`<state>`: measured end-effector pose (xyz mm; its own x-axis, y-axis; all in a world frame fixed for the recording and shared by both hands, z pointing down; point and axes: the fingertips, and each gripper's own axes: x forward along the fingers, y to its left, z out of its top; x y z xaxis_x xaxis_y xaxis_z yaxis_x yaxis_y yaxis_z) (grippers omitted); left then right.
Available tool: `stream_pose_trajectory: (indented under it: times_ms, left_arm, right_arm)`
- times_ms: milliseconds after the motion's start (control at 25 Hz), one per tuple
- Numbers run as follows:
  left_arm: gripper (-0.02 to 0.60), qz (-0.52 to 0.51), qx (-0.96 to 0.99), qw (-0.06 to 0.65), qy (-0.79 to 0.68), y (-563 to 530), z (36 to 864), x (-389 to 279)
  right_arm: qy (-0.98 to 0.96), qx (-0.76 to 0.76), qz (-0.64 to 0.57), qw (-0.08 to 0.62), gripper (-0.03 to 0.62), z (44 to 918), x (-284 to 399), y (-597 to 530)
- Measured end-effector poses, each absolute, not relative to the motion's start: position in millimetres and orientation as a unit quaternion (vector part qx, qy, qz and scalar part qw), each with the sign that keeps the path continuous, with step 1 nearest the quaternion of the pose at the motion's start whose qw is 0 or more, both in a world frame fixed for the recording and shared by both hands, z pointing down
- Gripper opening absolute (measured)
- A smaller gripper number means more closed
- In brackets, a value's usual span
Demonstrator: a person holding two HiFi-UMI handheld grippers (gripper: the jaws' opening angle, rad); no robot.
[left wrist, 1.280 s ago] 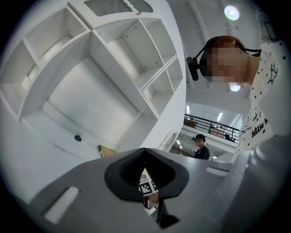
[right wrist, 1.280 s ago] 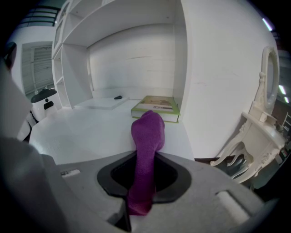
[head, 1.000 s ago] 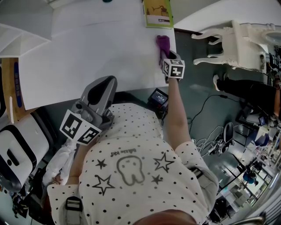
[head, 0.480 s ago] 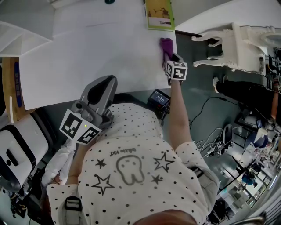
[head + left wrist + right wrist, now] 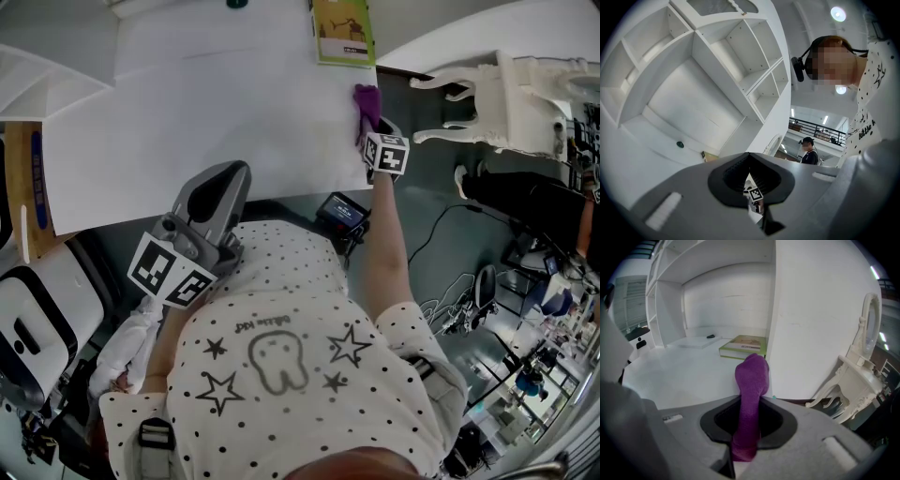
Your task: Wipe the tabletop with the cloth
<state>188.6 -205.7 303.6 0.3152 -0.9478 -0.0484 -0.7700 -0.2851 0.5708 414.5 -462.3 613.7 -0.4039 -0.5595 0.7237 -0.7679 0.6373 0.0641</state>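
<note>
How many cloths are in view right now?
1: the fuzzy purple cloth, clamped in the right gripper at the white tabletop's right edge, near the green book. The left gripper holds none; no others show.

From the head we look steeply down on the table (image 5: 187, 122), our right gripper view skims close across it toward the green book (image 5: 339, 33) both share, and our left gripper view tilts up at shelves (image 5: 693, 70).
</note>
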Motion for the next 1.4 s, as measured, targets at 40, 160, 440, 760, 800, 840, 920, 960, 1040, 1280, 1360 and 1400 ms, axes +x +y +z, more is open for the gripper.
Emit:
stream_pose_trajectory:
  times_ms: [40, 160, 440, 760, 800, 840, 920, 960, 1040, 1280, 1360, 1400]
  left_arm:
    - [-0.005, -0.195, 0.778, 0.229, -0.552, -205, 304, 188]
    - [-0.005, -0.196, 0.777, 0.229, -0.553, -204, 304, 187]
    - [-0.005, -0.196, 0.776, 0.228, -0.554, -204, 303, 188]
    - [-0.005, -0.19, 0.777, 0.228, -0.555, -200, 303, 192]
    - [-0.005, -0.189, 0.776, 0.229, -0.556, -200, 304, 193]
    - [-0.005, -0.189, 0.775, 0.23, -0.557, -198, 304, 193]
    - [-0.005, -0.193, 0.771, 0.232, -0.561, -194, 305, 191]
    - [-0.005, -0.195, 0.769, 0.232, -0.563, -191, 305, 189]
    - [-0.005, -0.196, 0.767, 0.234, -0.564, -186, 306, 187]
    - [-0.005, -0.186, 0.779, 0.248, -0.546, -174, 312, 192]
    - [-0.005, -0.183, 0.782, 0.252, -0.54, -168, 314, 193]
    - [-0.005, -0.182, 0.784, 0.254, -0.536, -165, 314, 192]
  right_arm:
    - [-0.824, 0.405, 0.141, 0.37, 0.075, 614, 417, -463]
    - [-0.819, 0.41, 0.14, 0.375, 0.075, 614, 424, -466]
    - [-0.807, 0.429, 0.141, 0.379, 0.075, 615, 442, -473]
    - [-0.8, 0.44, 0.138, 0.385, 0.075, 615, 451, -476]
    - [-0.798, 0.441, 0.136, 0.386, 0.075, 615, 452, -477]
    - [-0.796, 0.445, 0.136, 0.388, 0.075, 615, 452, -477]
    - [-0.786, 0.459, 0.139, 0.389, 0.075, 614, 454, -479]
    - [-0.781, 0.469, 0.145, 0.387, 0.075, 613, 454, -478]
    - [-0.771, 0.488, 0.163, 0.375, 0.075, 608, 451, -473]
    - [-0.817, 0.448, 0.196, 0.307, 0.075, 579, 375, -419]
    - [-0.84, 0.413, 0.206, 0.286, 0.077, 569, 337, -387]
    - [-0.849, 0.396, 0.209, 0.279, 0.077, 565, 319, -370]
